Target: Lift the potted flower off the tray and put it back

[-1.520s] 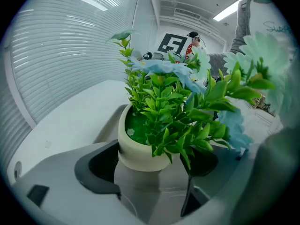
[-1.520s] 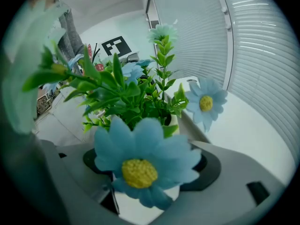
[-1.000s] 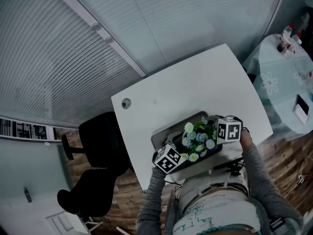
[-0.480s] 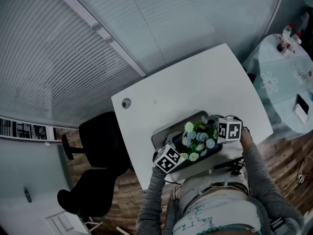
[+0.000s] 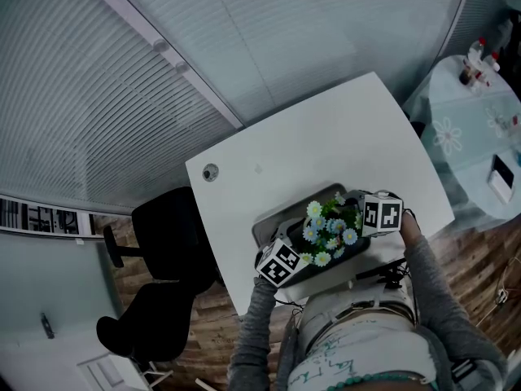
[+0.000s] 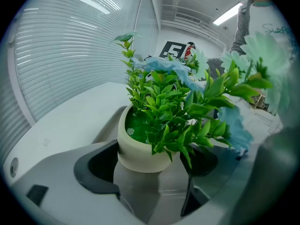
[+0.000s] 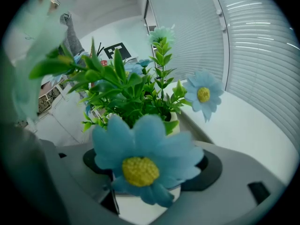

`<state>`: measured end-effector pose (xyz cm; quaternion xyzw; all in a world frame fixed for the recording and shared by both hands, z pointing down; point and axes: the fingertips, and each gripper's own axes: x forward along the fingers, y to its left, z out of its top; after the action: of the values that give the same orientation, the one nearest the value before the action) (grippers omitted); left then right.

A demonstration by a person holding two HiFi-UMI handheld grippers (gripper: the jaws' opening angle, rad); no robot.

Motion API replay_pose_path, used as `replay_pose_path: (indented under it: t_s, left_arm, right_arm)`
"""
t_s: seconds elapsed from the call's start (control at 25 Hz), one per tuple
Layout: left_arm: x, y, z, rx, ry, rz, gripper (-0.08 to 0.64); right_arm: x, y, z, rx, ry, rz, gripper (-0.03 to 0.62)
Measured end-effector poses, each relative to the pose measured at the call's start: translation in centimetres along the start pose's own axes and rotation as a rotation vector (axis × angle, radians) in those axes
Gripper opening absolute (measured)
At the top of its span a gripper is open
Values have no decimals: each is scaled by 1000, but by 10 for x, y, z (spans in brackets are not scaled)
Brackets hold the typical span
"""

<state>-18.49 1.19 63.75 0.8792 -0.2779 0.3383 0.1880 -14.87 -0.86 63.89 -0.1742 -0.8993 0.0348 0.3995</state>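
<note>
Now the left tool (image 6: pixel 147 164) is closed on the cream pot of the potted flower (image 6: pixel 140 149), with a dark pad against each side of it. The right tool (image 7: pixel 150 167) pinches the same pot from the opposite side, its pads meeting the pot's walls below a large blue bloom. The plant stands upright: pot mouth up, stems and long axis vertical, blooms facing the head camera. Both forearms reach forward from the body. The left sleeve (image 5: pixel 254 316) angles in from the lower left and the right hand (image 5: pixel 407 225) comes in from the right. The pot is over the grey tray (image 5: pixel 283 211); whether its base touches the tray floor I cannot tell. The tray lies at the near edge of the white desk (image 5: pixel 309 149), and a black chair (image 5: pixel 163 230) stands off the desk's left side.
</note>
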Motion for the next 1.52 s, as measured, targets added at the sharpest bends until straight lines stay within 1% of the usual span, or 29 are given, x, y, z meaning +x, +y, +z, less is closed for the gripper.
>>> replay_pose_path:
  t_s: [0.12,0.28,0.56,0.8,0.96,1.08,1.28,1.32,1.36,1.44,1.48,1.52]
  left_arm:
    - [-1,0,2,-16,-15,6,410]
    - [-9,3,-3,-29,2,38,410]
    - [-26,1,-9,-56,-7,75,410]
    - [-36,-5,-16,-99,-33,106,410]
    - [-45,-7,-18,-122,-57,135,410]
    - [-55,-10,-19,-145,-64,154,410]
    - [-65,-20,-29,-155,-68,156,408]
    - [-66,-22,-30,-163,-66,157,408]
    - [-67,-26,-31,-171,-61,158,408]
    - [-68,-32,-33,-189,-50,160,405]
    - [-67,-34,-34,-198,-52,161,398]
    - [-67,-37,-34,-207,-63,160,373]
  right_arm:
    - [-2,-2,-3,20,-14,-21,364]
    - [-8,-2,-3,49,-34,-47,364]
    - [-20,2,-9,76,-39,-74,364]
    - [-27,11,-17,106,-36,-105,364]
    - [-36,15,-21,130,-40,-148,364]
    - [-44,23,-22,161,-44,-167,364]
    - [-58,30,-22,227,-65,-221,360]
    - [-60,33,-19,235,-76,-226,352]
    - [-62,35,-16,240,-90,-236,322]
    - [-68,36,-10,241,-122,-276,146]
    - [-70,37,-7,243,-135,-292,112]
    - [-72,38,-4,245,-146,-300,95]
